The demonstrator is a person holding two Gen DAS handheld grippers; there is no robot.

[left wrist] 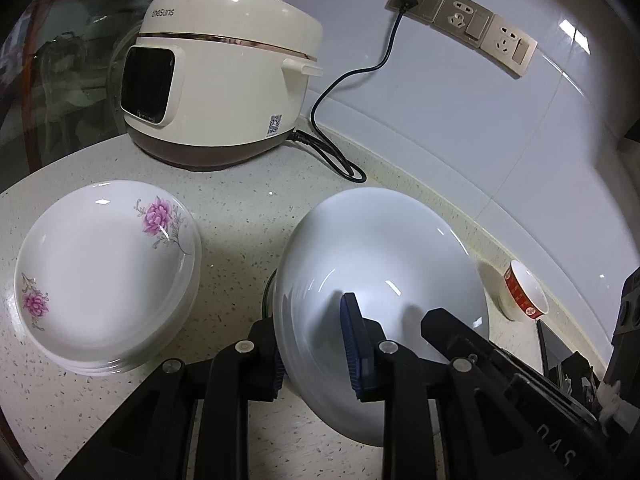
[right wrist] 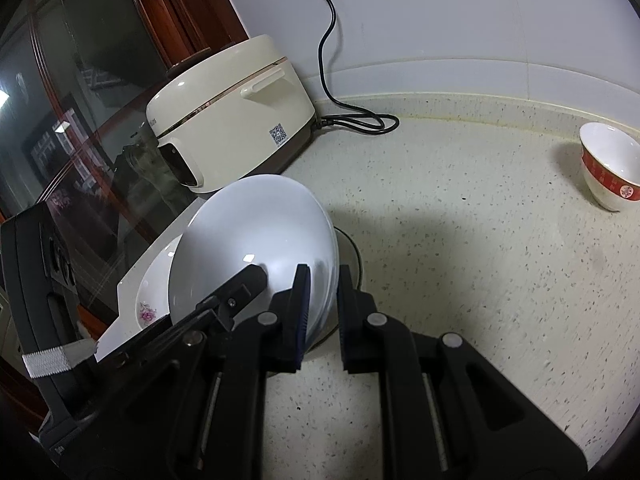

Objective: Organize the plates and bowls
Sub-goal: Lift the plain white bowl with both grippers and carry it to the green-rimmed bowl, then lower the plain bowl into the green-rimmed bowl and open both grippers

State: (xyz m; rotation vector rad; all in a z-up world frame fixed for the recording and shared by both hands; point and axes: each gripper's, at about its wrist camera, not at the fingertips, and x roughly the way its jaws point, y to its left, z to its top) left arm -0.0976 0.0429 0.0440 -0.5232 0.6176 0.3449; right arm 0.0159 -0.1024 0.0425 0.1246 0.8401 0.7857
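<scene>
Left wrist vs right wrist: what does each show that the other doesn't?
Left wrist only: the wall sockets with the plug in, the rice cooker's dark front panel, and the whole flowered plate stack.
Right wrist only: the cabinet's glass door.
Both: the white bowl gripped on opposite rims by the left gripper and right gripper, the rice cooker, its black cord, the red-banded cup and the speckled counter.

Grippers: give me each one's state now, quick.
Left gripper: closed on the white bowl's rim.
Right gripper: closed on the same white bowl's opposite rim.
</scene>
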